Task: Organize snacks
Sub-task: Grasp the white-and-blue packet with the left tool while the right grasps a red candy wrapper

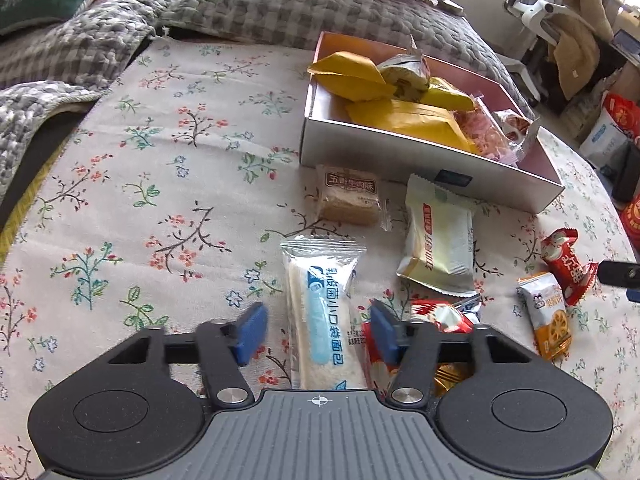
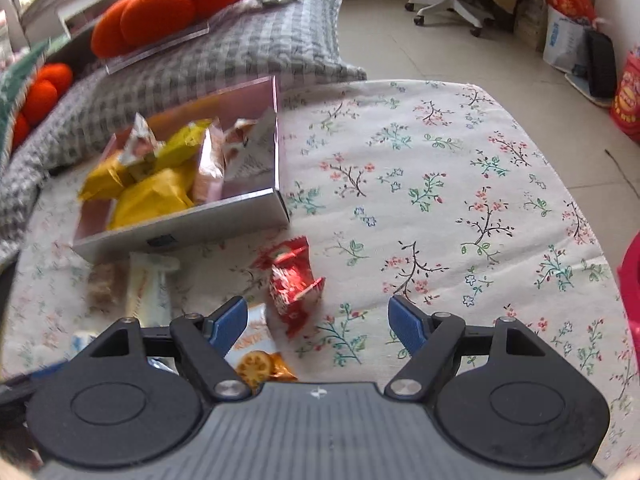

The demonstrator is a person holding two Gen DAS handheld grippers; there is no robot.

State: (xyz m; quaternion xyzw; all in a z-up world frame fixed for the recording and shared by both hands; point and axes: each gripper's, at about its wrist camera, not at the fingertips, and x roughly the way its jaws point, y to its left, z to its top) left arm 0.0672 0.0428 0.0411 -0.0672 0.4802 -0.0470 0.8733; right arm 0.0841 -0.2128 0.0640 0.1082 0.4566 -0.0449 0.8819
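The left gripper is straddling a clear bread pack lying on the floral cloth, its blue pads standing just apart from the wrapper on both sides, not pressing it. Behind it, 1 brown cake pack and 1 cream pack are lying just in front of the box. The box is holding about 4 yellow packs, 1 pale wrapped cake and 2 pink-red packs. Further right, 1 red pack and 1 orange pack are lying on the cloth, with another red wrapper beside the right pad. The right gripper is hovering with jaws wide apart and empty, the red pack just ahead of them.
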